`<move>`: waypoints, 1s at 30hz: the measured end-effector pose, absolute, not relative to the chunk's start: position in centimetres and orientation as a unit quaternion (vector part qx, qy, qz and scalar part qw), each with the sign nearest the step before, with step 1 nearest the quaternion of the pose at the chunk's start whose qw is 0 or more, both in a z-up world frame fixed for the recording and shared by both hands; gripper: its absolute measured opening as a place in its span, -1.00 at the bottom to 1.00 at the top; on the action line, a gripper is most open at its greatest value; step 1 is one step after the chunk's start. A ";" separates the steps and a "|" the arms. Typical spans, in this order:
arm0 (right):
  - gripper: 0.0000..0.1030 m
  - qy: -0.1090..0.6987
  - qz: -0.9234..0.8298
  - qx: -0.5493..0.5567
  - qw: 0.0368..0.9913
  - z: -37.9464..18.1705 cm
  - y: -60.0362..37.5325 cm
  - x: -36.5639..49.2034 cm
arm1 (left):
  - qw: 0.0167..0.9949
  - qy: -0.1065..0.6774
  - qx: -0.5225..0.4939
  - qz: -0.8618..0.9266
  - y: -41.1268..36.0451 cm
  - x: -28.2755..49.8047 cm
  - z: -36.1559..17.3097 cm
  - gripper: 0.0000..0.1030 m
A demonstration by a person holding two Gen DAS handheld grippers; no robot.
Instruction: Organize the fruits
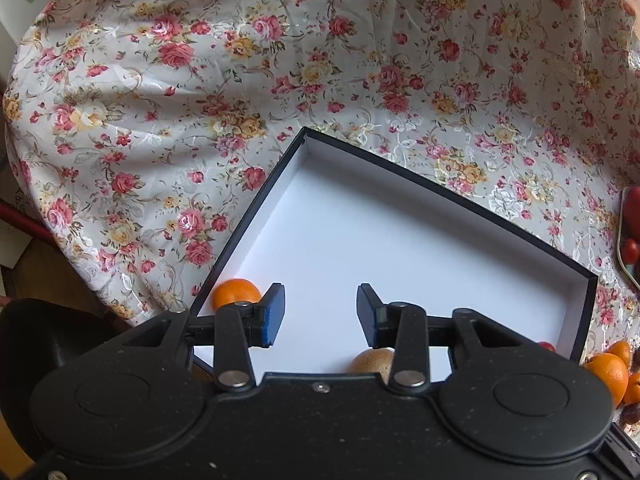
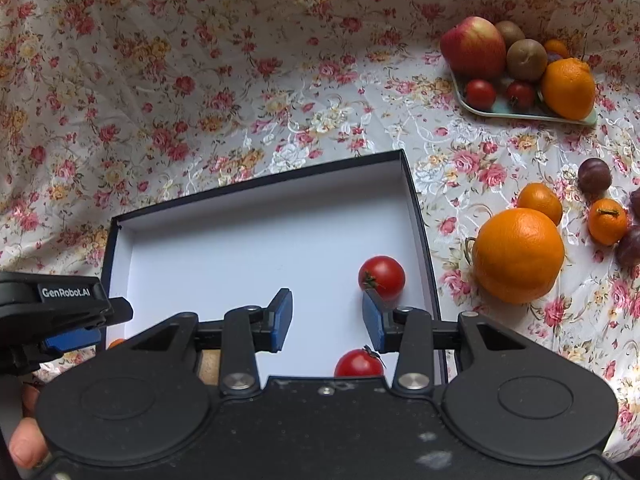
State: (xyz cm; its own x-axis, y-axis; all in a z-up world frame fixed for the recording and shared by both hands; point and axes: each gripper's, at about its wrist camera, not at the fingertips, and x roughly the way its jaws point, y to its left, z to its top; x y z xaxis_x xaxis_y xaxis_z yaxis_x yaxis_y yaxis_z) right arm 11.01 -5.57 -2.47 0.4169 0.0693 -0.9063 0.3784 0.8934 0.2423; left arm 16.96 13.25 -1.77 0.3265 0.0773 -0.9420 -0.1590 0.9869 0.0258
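A black box with a white inside (image 1: 400,240) (image 2: 240,240) lies on the flowered cloth. My left gripper (image 1: 320,316) hangs open over its near part with nothing between the fingers; a small mandarin (image 1: 235,293) sits in the corner to its left and a brown kiwi (image 1: 372,362) lies just below it. My right gripper (image 2: 326,320) is open over the box as well. One tomato (image 2: 382,276) rests by its right fingertip, a second tomato (image 2: 358,363) lies below. The left gripper (image 2: 60,312) shows at the left edge of the right wrist view.
Right of the box lie a large orange (image 2: 518,256), two mandarins (image 2: 540,200) (image 2: 607,220) and dark plums (image 2: 595,176). A tray (image 2: 520,114) at the back right holds an apple (image 2: 474,46), kiwis, tomatoes and an orange. A person's fingers (image 2: 26,446) show at lower left.
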 end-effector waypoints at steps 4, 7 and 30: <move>-0.18 0.532 -0.098 0.210 0.815 -2.5 -5.7 11.0 | 0.811 0.580 -0.033 0.069 13.0 16.9 -1.8 -0.07; -0.18 0.534 -0.101 0.209 0.813 -2.4 -6.0 11.1 | 0.811 0.581 -0.032 0.067 12.9 16.9 -1.8 -0.07; -0.20 0.589 -0.171 0.157 0.774 -1.2 -15.3 7.9 | 0.824 0.566 0.024 -0.024 3.5 15.2 -0.1 -0.07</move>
State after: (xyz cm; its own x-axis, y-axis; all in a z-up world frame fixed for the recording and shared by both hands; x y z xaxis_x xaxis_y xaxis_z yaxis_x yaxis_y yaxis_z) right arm 7.94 -15.35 -1.22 0.2470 -0.0796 -0.9657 0.4490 0.8926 0.0413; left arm 15.15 3.51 -0.07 0.3590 -0.0128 -0.9333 0.0677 0.9976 0.0124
